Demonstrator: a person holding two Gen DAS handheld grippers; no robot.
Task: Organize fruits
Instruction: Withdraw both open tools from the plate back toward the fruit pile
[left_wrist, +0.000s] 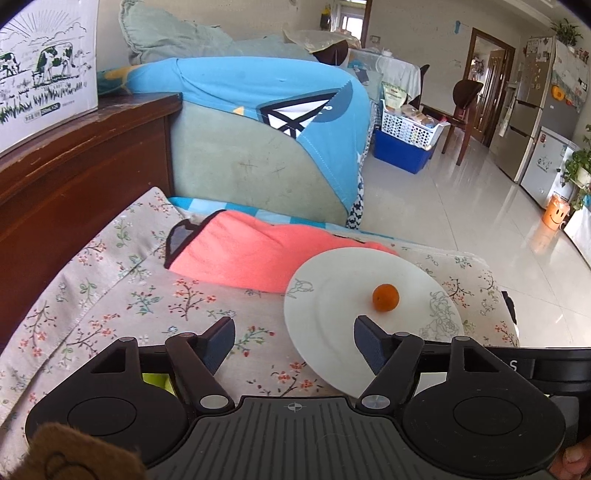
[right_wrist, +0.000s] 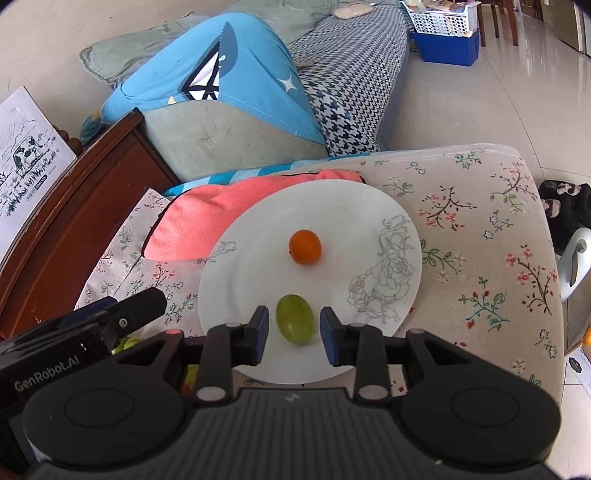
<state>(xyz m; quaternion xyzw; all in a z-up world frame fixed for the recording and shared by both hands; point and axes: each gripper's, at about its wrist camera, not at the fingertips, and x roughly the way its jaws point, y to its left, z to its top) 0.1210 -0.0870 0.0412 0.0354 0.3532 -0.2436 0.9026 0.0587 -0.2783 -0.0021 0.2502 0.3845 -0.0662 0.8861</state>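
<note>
We are holding our left gripper (left_wrist: 294, 341) over the near left edge of the white plate (right_wrist: 258, 266), and its jaws are standing wide apart with nothing between them; one blue pad is hanging over the flowered cloth (left_wrist: 110, 295), the other over the plate's rim. The small orange fruit (right_wrist: 305, 246) is lying near the middle of the plate, clear of both grippers.

Our right gripper (right_wrist: 291, 330) is hovering low over the near part of the plate, and the green grape (right_wrist: 295, 324) is lying between its fingers. The pads are standing slightly off the grape on either side, with a sliver of plate showing in each gap, so they are not pressing on it. In the right wrist view the left gripper is showing as a dark shape just beside the plate's left edge.

The plate is resting on the flowered cloth, and its far left rim is touching a folded pink towel (left_wrist: 240, 251). A blue blanket (right_wrist: 221, 74) is draping over the sofa arm behind.
</note>
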